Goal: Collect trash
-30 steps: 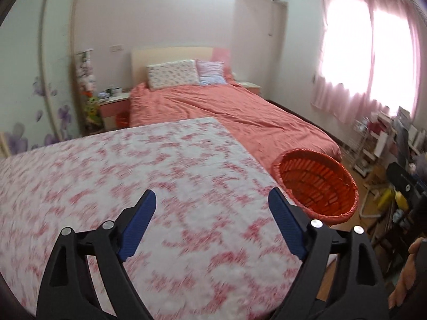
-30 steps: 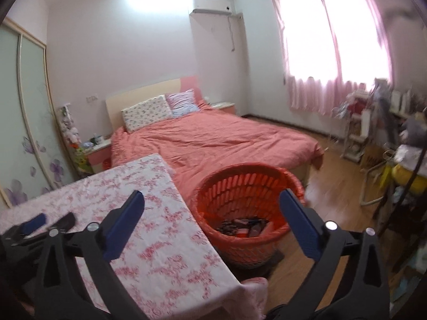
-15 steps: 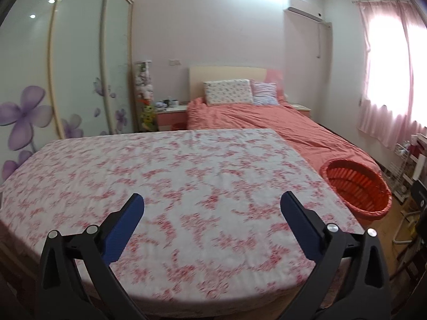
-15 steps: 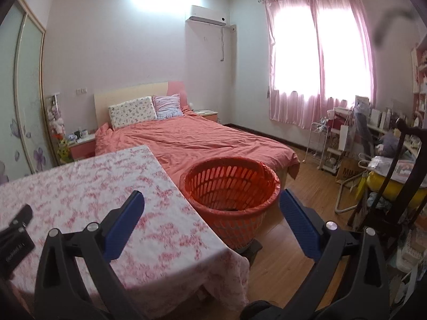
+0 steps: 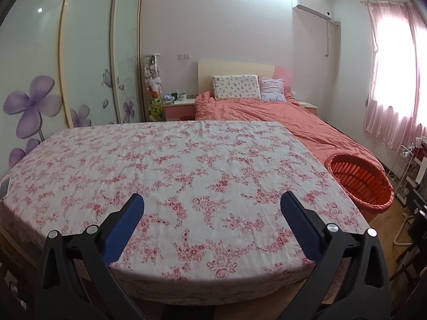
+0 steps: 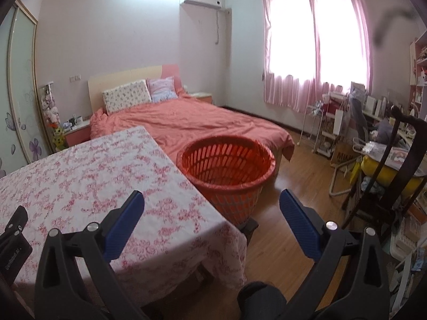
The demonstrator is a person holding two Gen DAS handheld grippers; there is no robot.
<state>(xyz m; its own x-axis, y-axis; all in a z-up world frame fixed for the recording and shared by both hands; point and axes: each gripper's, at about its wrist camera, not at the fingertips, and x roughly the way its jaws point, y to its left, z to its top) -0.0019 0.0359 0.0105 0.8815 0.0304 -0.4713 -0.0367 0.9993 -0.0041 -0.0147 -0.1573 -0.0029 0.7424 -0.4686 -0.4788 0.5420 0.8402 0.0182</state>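
Observation:
An orange slatted basket (image 6: 226, 166) stands on the floor at the table's right end, also in the left wrist view (image 5: 360, 184). Its inside is hidden from here. The table (image 5: 186, 165) wears a pink floral cloth (image 6: 80, 176); no trash shows on it. My left gripper (image 5: 212, 205) is open and empty above the table's near edge. My right gripper (image 6: 212, 204) is open and empty, held back from the table's right corner, in front of the basket. Part of the left gripper (image 6: 13, 236) shows at the right wrist view's left edge.
A bed with a salmon cover (image 6: 186, 122) lies behind the table and basket. Sliding wardrobe doors (image 5: 80, 61) stand on the left. A cluttered desk, racks and a dark chair (image 6: 387, 160) fill the right side. Wooden floor (image 6: 299, 181) lies between basket and chair.
Both grippers have pulled back and up from the table and basket; the basket's contents, seen a second ago, are out of sight. Both grippers stayed open.

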